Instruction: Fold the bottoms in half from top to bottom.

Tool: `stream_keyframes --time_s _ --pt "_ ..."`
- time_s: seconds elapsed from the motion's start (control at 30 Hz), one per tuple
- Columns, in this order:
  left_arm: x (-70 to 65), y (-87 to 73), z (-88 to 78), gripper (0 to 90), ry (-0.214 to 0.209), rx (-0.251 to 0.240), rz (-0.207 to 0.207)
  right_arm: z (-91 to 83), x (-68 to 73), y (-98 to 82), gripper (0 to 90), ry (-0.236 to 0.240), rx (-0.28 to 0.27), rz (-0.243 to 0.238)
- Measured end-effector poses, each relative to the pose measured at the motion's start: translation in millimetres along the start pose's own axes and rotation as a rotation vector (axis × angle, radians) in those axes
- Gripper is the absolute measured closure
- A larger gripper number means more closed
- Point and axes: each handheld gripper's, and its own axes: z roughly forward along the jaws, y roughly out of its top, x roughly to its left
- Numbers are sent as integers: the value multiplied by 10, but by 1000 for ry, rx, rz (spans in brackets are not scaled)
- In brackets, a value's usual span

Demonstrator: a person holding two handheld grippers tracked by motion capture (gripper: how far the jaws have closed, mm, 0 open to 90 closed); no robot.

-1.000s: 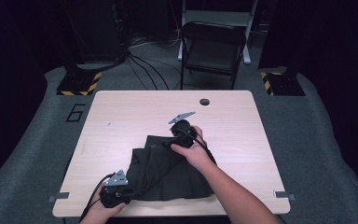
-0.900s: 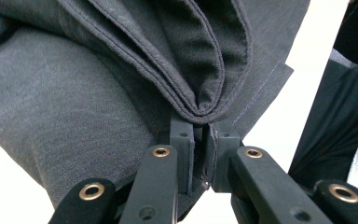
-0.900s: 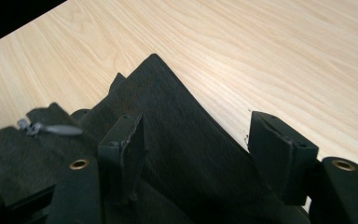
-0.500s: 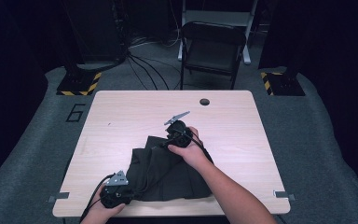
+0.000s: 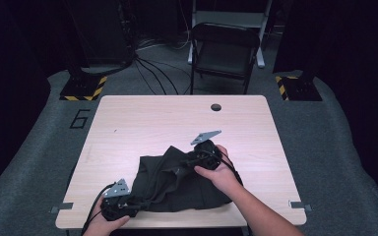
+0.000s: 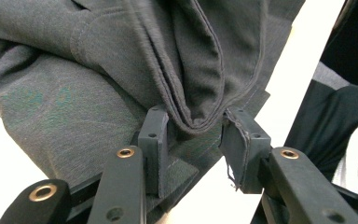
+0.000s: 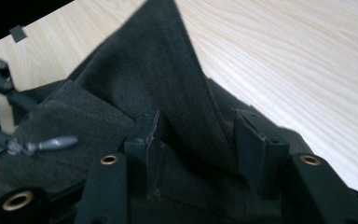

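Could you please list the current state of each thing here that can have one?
dark garment: crumpled on the table, one fold lifted.
left gripper: jaws just opened, hem loose between them.
right gripper: jaws apart around a raised ridge of cloth; grip unclear.
folding chair: unfolded, empty, behind the table.
table: far half bare.

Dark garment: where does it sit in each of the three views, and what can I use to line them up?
High view: dark garment crumpled at the near middle of the table, between the two grippers.
Left gripper view: it fills the upper left, a hemmed fold hanging between the parted jaws.
Right gripper view: it rises as a peak at centre, between the jaws.
Shared landmark: the light wood tabletop.
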Motion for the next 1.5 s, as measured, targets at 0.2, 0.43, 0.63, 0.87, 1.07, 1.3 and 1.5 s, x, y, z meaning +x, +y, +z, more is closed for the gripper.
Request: stream_keyframes --time_s 0.2,0.43,0.63,0.87,1.07,1.3,1.5 --pt "-36 27 -26 587 -31 13 -21 -224 53 -251 496 -2 -22 12" --pt "-112 116 -157 516 -40 10 19 -454 65 -601 480 -34 20 -2" --pt "19 252 -236 456 6 -5 14 -769 50 -714 474 -44 -45 31" --pt "161 421 -13 398 48 1 -11 -732 160 -428 431 -21 -102 40" --pt "209 365 190 383 71 39 4 -268 242 -413 410 13 18 -14" --pt "254 223 262 361 82 67 2 -41 248 -720 402 13 131 -11" --pt "251 187 317 352 96 81 9 18 241 -925 393 1 144 6"
